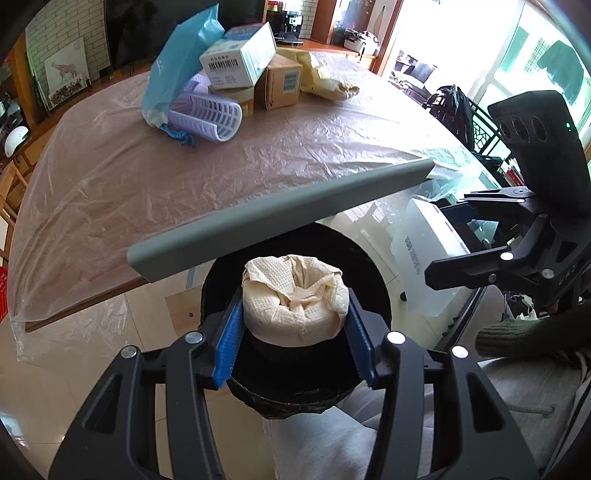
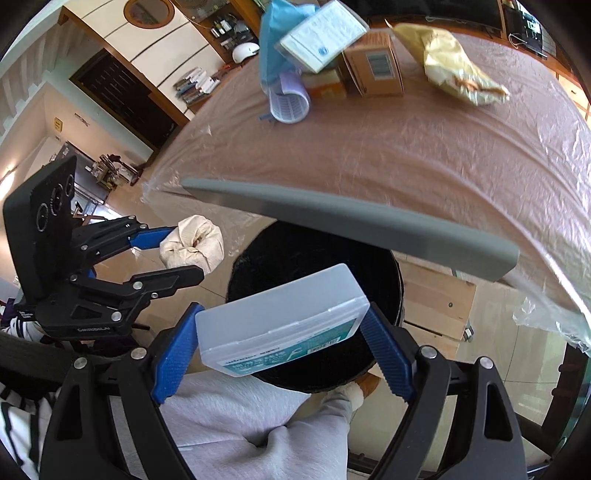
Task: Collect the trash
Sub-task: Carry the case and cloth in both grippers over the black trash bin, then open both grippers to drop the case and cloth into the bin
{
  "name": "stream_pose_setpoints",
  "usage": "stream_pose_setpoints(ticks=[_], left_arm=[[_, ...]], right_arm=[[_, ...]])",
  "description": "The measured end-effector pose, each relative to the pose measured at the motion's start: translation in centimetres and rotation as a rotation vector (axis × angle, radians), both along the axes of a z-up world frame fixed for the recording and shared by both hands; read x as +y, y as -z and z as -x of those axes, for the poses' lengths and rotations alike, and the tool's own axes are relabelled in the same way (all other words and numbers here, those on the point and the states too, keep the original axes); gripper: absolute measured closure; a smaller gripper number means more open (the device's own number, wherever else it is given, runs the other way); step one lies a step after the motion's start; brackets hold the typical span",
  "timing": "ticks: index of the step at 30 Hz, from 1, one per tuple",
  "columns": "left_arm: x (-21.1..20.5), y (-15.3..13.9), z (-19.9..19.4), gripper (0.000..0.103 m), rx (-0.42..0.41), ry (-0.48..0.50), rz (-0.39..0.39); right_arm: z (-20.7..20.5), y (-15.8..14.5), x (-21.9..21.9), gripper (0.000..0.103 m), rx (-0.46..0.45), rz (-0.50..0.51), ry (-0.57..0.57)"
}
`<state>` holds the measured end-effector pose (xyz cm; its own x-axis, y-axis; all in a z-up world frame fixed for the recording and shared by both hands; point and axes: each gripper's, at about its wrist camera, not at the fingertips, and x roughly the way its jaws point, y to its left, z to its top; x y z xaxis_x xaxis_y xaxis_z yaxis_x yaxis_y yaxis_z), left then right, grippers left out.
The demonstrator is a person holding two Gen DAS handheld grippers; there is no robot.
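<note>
Left gripper (image 1: 295, 328) pinching tissue wad (image 1: 295, 299), right gripper (image 2: 284, 343) pinching plastic case (image 2: 280, 325), both hovering over black bin (image 2: 314, 258); grey bar (image 2: 351, 225) crossing beyond.

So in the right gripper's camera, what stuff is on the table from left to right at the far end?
Blue plastic bag → white flat carton with blue print → brown cardboard box with a barcode label → crumpled yellow paper bag.
</note>
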<state>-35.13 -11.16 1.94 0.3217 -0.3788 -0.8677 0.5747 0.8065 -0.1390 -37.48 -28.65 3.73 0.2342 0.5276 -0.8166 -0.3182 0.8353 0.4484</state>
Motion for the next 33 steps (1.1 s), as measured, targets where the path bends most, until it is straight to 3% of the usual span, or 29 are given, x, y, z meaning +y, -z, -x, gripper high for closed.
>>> stream_pose_setpoints(ticks=[9, 33], left_arm=[[-0.7, 2.0, -0.1, 0.051, 0.026, 0.003, -0.029], [-2.7, 6.0, -1.1, 0.051, 0.042, -0.001, -0.112]], right_arm=[[-0.3, 2.9, 0.5, 0.019, 0.045, 0.060, -0.024], [-1.1, 5.4, 2.2, 0.019, 0.035, 0.156, -0.001]])
